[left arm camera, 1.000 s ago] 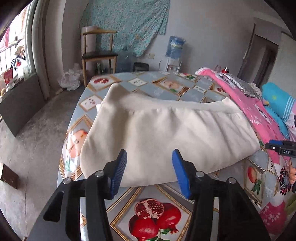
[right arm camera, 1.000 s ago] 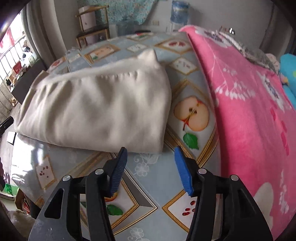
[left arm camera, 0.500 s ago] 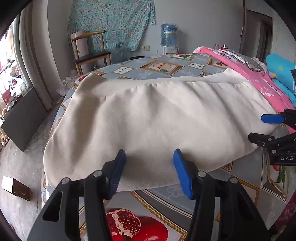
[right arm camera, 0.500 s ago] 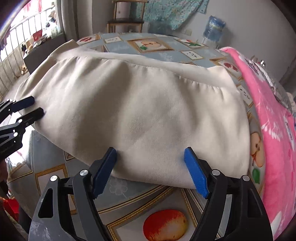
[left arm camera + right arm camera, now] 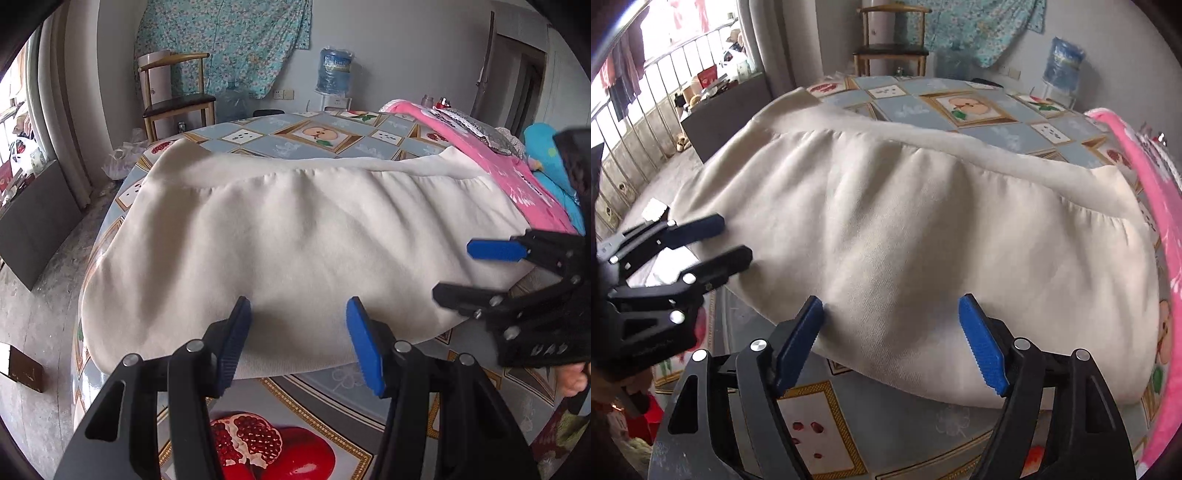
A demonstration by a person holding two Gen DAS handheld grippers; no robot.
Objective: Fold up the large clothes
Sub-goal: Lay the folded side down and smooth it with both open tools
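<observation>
A large cream garment [image 5: 295, 236] lies folded flat on the fruit-print tablecloth [image 5: 280, 443]; it also fills the right wrist view [image 5: 923, 240]. My left gripper [image 5: 297, 317] is open, its blue pads just over the garment's near hem toward the left end. My right gripper [image 5: 892, 325] is open over the near hem toward the right end. Each gripper shows in the other's view: the right one [image 5: 458, 271] at the right edge, the left one [image 5: 737, 240] at the left edge. Neither holds cloth.
A pink blanket [image 5: 498, 162] lies along the table's right side, with blue bedding [image 5: 543, 147] beyond. A wooden chair [image 5: 173, 96] and a water dispenser [image 5: 334, 74] stand by the far wall. A balcony railing [image 5: 646, 110] is on the left.
Both grippers have moved in low and close to the garment's near hem, from farther back over the tablecloth. Both stay open. The garment has not moved.
</observation>
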